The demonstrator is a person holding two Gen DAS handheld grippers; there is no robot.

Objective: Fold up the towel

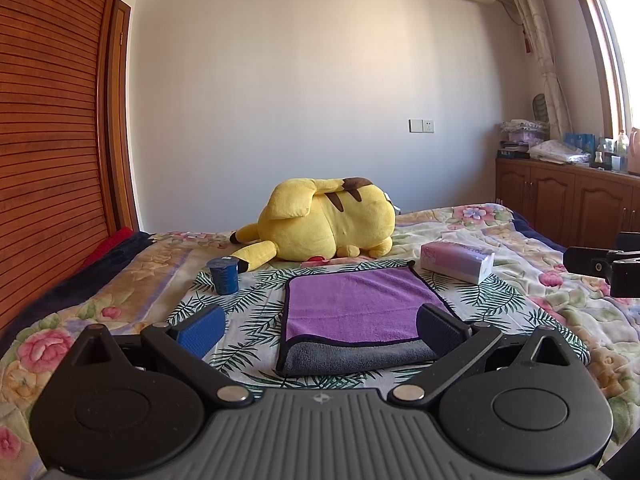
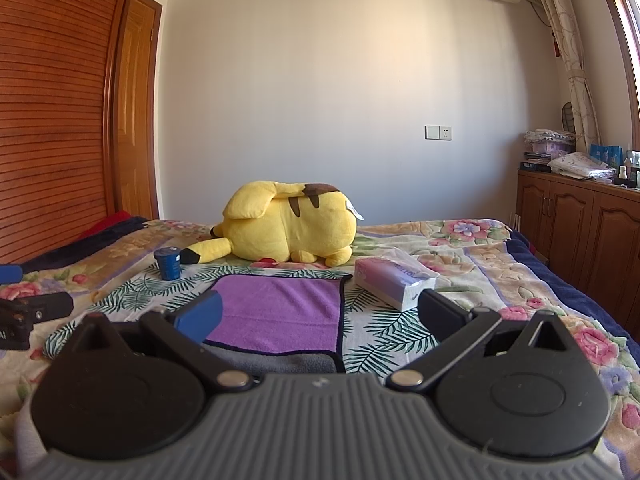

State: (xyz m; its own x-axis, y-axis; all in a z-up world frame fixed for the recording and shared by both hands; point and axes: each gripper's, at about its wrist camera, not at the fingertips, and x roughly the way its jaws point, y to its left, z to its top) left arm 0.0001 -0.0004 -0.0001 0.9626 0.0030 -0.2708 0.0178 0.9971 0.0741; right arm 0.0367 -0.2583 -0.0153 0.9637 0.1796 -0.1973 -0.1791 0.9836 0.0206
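On bed (image 1: 520,292): one towel (image 1: 356,304), one cup (image 1: 224,276), one plush (image 1: 324,220).

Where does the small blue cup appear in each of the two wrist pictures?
Left wrist view: the blue cup stands left of centre, on the leaf-print cloth, left of the purple towel.
Right wrist view: the blue cup stands further left, beyond the towel's far left corner.
Shared landmark: the yellow plush toy lies just behind the cup in both.

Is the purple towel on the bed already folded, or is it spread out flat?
Folded. The towel shows its purple layer lying over a grey layer that sticks out along the near edge.
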